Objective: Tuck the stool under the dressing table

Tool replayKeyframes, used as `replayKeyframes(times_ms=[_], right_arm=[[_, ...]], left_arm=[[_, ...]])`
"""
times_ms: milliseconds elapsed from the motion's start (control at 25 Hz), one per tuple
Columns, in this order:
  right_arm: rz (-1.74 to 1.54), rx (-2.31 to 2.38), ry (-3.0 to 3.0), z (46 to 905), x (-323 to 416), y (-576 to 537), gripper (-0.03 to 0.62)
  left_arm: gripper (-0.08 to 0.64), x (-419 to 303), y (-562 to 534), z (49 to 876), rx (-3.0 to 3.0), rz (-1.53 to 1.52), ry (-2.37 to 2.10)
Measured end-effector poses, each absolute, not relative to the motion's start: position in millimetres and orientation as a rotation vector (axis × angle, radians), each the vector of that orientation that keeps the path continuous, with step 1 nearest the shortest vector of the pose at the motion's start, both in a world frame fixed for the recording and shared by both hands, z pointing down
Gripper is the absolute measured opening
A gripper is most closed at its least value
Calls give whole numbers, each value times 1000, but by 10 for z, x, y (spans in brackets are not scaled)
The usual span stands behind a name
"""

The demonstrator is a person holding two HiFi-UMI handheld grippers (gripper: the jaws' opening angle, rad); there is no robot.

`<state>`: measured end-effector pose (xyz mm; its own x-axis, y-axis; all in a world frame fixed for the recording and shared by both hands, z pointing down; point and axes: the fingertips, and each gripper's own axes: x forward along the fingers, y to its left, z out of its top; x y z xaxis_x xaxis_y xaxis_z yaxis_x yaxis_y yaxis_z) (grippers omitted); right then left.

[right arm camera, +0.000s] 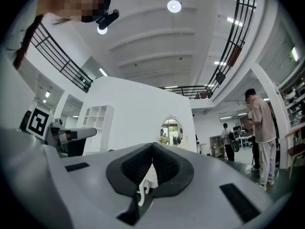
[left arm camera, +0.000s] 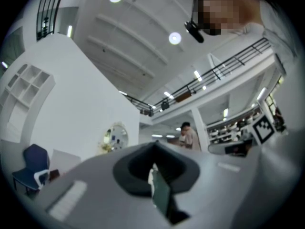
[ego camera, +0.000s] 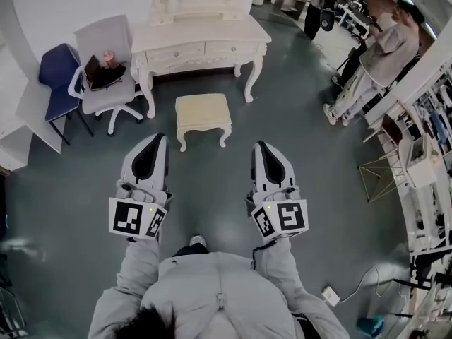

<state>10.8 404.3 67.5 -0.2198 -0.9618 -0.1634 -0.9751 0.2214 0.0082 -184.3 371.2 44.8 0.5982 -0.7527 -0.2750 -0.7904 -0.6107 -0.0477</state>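
Where the stool stands, floor is grey-green.

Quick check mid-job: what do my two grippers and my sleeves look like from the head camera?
Left gripper and right gripper are matching light-grey tapered shells with black teardrop insets. Each carries a cube of black-and-white square markers behind. Sleeves are light grey.

Bright ceiling lamps light everything evenly (fisheye-bent edges).

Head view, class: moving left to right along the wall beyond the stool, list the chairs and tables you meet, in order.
blue chair → white office chair → dressing table
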Motion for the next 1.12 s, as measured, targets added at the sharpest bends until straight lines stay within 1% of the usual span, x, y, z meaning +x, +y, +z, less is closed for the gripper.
replayKeyframes(times_ms=[200,640,1120], right_arm=[[149,-1907,2350,761,15,3774,2],[104,-1938,2351,900,179,3240,2],[125,-1805,2442,802,467,1930,2]], left_arm=[[8,-1963,3367,539,-2687,354,1298],[8,-1833,2857,686,-2722,333,1291],[8,-1609,1782,614,-2630,340,1426]])
